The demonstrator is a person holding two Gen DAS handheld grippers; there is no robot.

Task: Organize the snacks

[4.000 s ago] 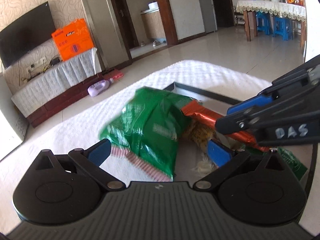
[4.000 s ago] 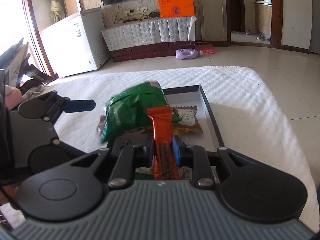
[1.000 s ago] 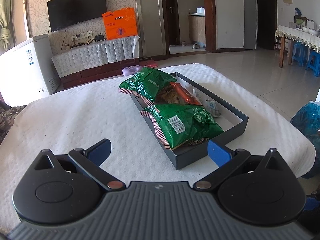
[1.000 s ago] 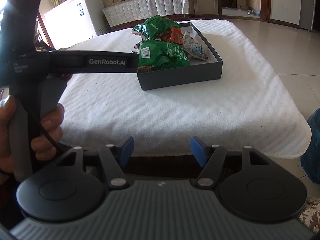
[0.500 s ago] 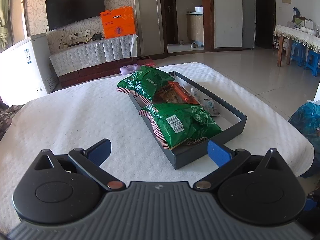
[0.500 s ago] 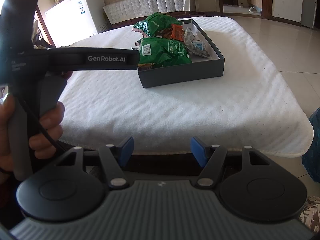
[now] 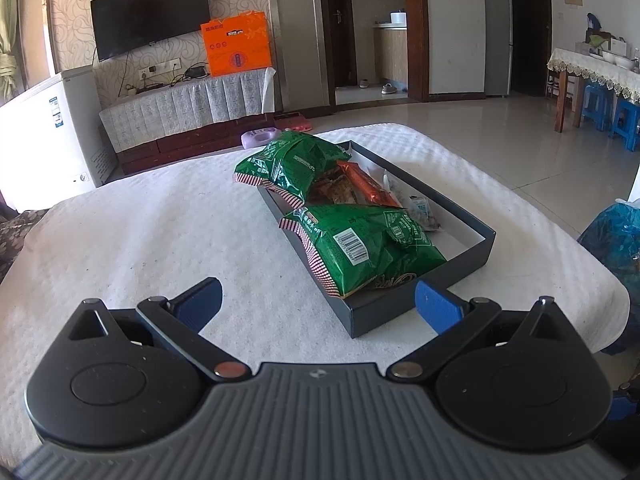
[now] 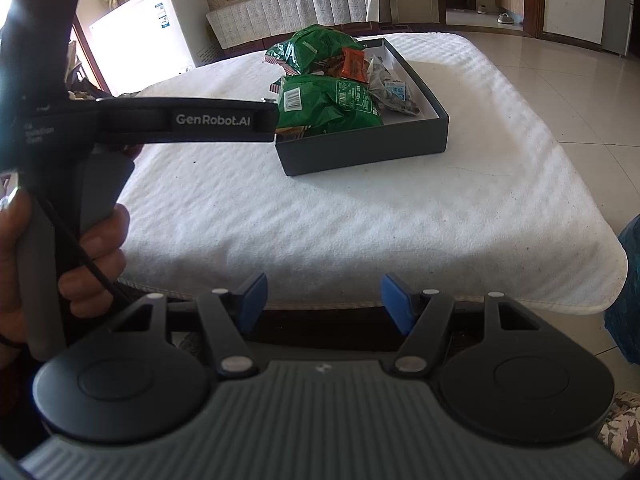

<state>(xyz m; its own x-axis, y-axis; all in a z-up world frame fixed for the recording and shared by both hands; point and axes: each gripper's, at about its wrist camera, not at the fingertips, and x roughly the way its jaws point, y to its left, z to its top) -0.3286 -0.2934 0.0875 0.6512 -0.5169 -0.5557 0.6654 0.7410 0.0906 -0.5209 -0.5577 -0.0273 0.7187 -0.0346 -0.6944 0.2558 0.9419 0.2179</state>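
Observation:
A dark grey box [image 7: 476, 250] [image 8: 360, 150] sits on the white-clothed table and holds the snacks. In it lie a near green bag [image 7: 368, 248] [image 8: 328, 106], a far green bag [image 7: 292, 164] [image 8: 316, 50] that overhangs the far left rim, an orange-red bar [image 7: 366, 188] [image 8: 354, 64] and a clear packet [image 7: 420, 210] [image 8: 394, 94]. My left gripper [image 7: 316, 302] stands open just short of the box's near corner, nothing between its fingers. My right gripper [image 8: 322, 300] hangs open and empty over the table's near edge, well back from the box.
The left gripper's handle [image 8: 96, 184], held by a hand [image 8: 92, 256], fills the left of the right wrist view. A white cloth [image 7: 160, 240] covers the table. A blue bag [image 7: 616, 240] lies off its right side. A TV cabinet [image 7: 188, 100] and white freezer [image 7: 52, 128] stand behind.
Four seconds ago my right gripper held the orange-red bar over the box; the bar now lies in it and both grippers have drawn back. Over the last second nothing has moved.

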